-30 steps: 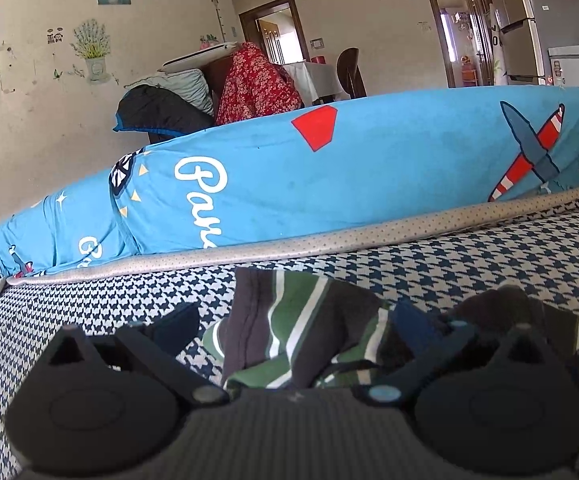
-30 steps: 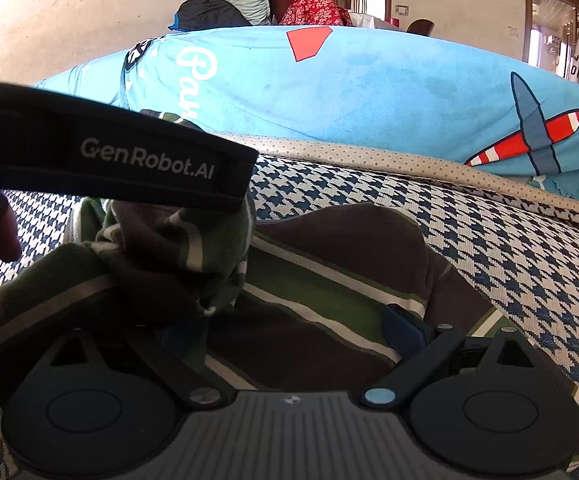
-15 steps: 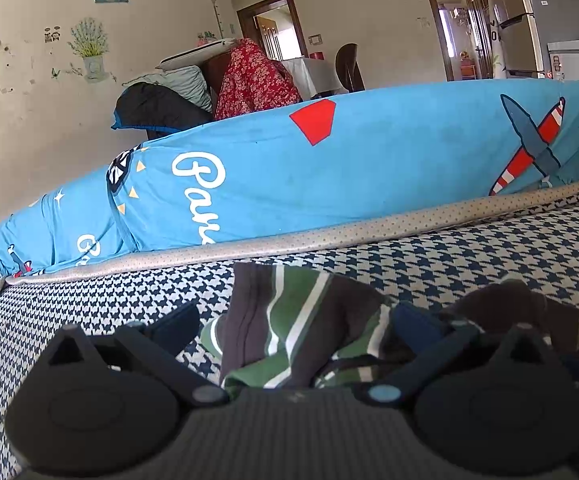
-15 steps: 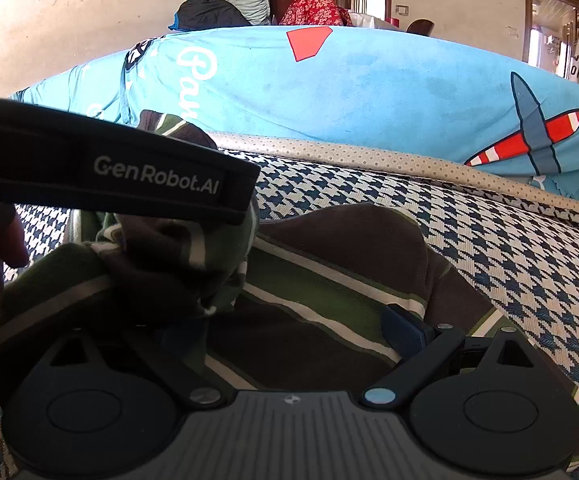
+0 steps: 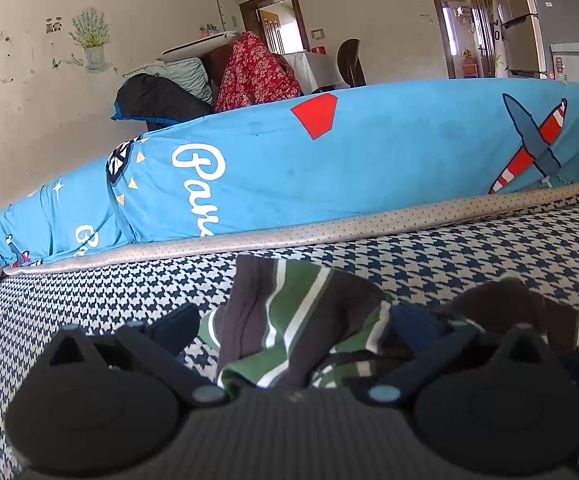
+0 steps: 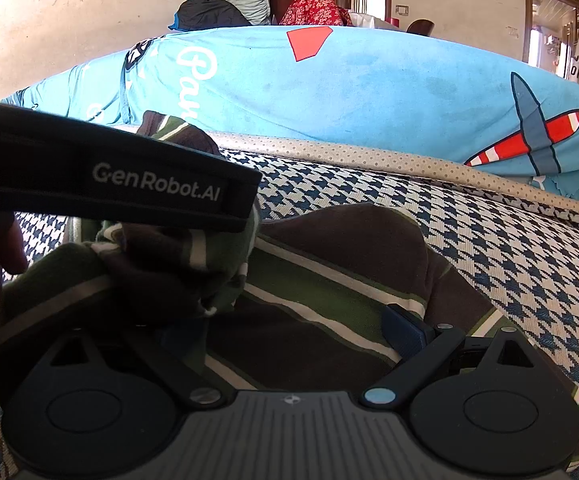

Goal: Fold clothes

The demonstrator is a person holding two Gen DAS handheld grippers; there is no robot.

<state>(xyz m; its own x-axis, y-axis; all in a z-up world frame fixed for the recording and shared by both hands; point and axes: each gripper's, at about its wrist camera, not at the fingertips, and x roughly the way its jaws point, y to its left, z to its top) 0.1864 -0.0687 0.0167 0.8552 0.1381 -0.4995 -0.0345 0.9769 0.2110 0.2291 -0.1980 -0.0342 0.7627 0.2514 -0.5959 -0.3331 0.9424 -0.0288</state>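
Both grippers sit low with jaws spread: the left gripper (image 5: 289,332) and right gripper (image 6: 289,328) each straddle the striped shirt (image 6: 329,280) bunched on the houndstooth mattress (image 6: 509,248); open mattress stretches rightward, the blue quilt (image 5: 369,160) bordering ahead.

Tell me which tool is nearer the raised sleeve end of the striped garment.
Left. The left tool has the raised sleeve end between its fingers; the right tool sits over the garment's flat body, beside that bunched part.

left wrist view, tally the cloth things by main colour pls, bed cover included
Green and brown striped garment: 1
Light blue quilt: 1
Red floral cloth: 1
Dark bundle: 1
Navy and white houndstooth cover: 1
Total: 5
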